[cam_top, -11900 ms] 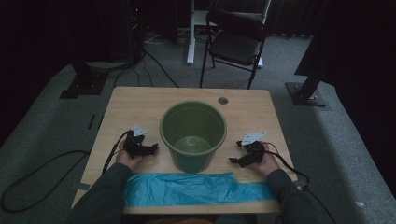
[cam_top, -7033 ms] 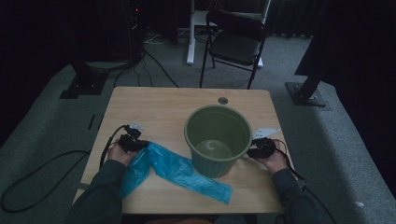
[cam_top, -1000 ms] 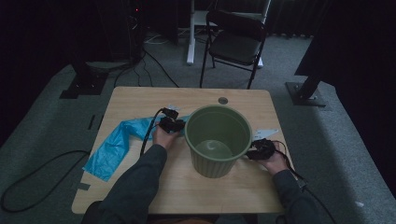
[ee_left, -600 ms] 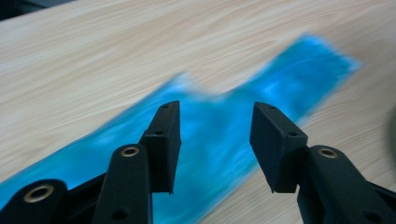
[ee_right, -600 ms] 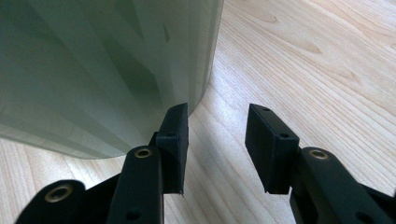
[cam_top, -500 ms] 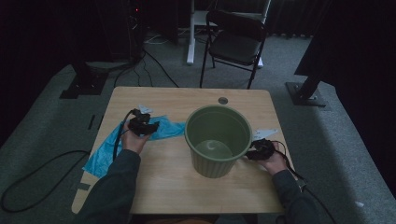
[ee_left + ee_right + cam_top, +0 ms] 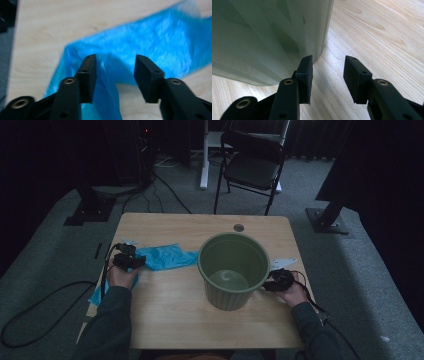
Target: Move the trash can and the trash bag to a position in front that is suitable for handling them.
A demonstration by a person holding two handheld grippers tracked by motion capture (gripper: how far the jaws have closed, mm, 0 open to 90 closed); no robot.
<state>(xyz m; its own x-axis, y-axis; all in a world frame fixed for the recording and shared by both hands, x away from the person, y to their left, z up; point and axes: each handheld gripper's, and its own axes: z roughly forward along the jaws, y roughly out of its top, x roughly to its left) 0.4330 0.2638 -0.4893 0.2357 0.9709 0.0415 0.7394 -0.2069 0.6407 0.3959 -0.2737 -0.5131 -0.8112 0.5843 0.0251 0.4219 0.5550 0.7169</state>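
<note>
Bag: the blue bag point(image 7: 162, 256) lies flat on the table point(image 7: 175, 320), its far part ahead of your left tool point(image 7: 115, 75) and a fold running between the jaws.
Left tool: jaws stand wide and have just been closing a little; bag film between them, not pinched.
Bin: the green bin point(image 7: 233, 270) stands upright, its wall touching the left jaw of your right tool point(image 7: 328, 75).
Right tool: wide, holding nothing.
Risk: closing now, you likely catch one thin layer; the film could slip out, or drag off the table edge.
</note>
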